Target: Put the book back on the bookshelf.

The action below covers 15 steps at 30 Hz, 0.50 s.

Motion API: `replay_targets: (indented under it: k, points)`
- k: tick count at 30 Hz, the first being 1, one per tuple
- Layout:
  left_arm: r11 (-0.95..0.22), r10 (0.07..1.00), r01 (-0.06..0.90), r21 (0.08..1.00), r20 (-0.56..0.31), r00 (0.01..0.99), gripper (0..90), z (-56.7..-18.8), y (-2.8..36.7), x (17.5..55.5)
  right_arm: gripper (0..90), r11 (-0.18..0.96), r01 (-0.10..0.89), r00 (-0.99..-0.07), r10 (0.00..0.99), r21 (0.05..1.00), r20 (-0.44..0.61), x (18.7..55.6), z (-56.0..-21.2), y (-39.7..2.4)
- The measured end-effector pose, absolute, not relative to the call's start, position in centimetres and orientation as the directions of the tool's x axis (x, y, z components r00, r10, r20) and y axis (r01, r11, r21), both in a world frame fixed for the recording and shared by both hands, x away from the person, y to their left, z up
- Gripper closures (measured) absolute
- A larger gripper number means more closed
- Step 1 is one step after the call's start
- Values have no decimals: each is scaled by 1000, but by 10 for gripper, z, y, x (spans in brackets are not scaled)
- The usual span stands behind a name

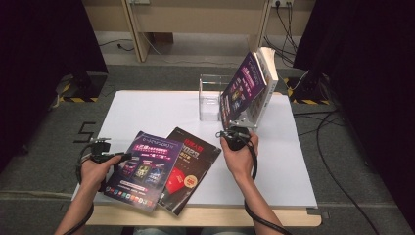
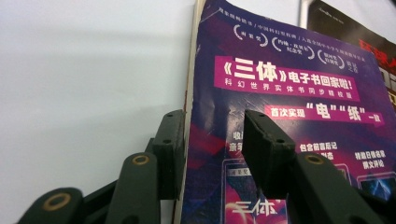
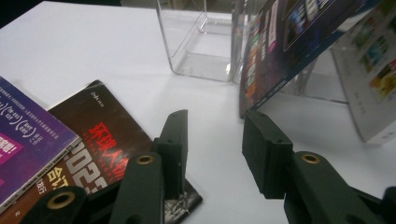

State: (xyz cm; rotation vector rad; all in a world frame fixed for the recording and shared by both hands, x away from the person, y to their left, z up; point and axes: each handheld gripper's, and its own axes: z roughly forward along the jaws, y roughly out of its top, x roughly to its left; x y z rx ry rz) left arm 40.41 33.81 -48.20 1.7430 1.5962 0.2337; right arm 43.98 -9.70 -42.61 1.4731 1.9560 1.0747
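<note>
Purple magazine (image 1: pixel 142 169) lies flat at front-left of the bench (image 1: pixel 293 166), on a white sheet, its right side overlapping a black-and-red magazine (image 1: pixel 188 169) that sits just beside it, angled. Left tongs (image 1: pixel 125 156) are at the purple mag's left (spine) edge. In left gripper view the purple magazine (image 2: pixel 289 107) has its spine edge between the two jaws: one jaw is on the white side, the other over the cover. Jaws stand partway apart; can't tell if pads actually press the edge.

Right tongs (image 1: pixel 226 133) are mid-bench, held by the right hand (image 1: pixel 240 154), jaws apart w/ nothing between them. In right gripper view the tips point at bare white surface between the black-and-red magazine (image 3: pixel 100 140) and the lower corner of a leaning purple-cover magazine (image 3: pixel 289 46).

That leaning mag (image 1: pixel 242 93) tilts against other upright books/mags at back-right, next to a clear acrylic holder (image 1: pixel 213 95), which also shows in right gripper view (image 3: pixel 196 42). Cables trail from both tongs along the forearms.
</note>
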Motion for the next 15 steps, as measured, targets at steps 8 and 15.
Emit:
replay_targets:
  k: [8, 15]
  points:
    - [34, 909, 791, 611, -348, 230, 584, -480, 327, 400, 613, 148, 618, -343, 935, 772, 95, 441, -436, -88]
    - [13, 906, 800, 600, -345, 243, 590, -479, 314, 396, 616, 165, 637, -366, 924, 753, 107, 441, -440, -81]
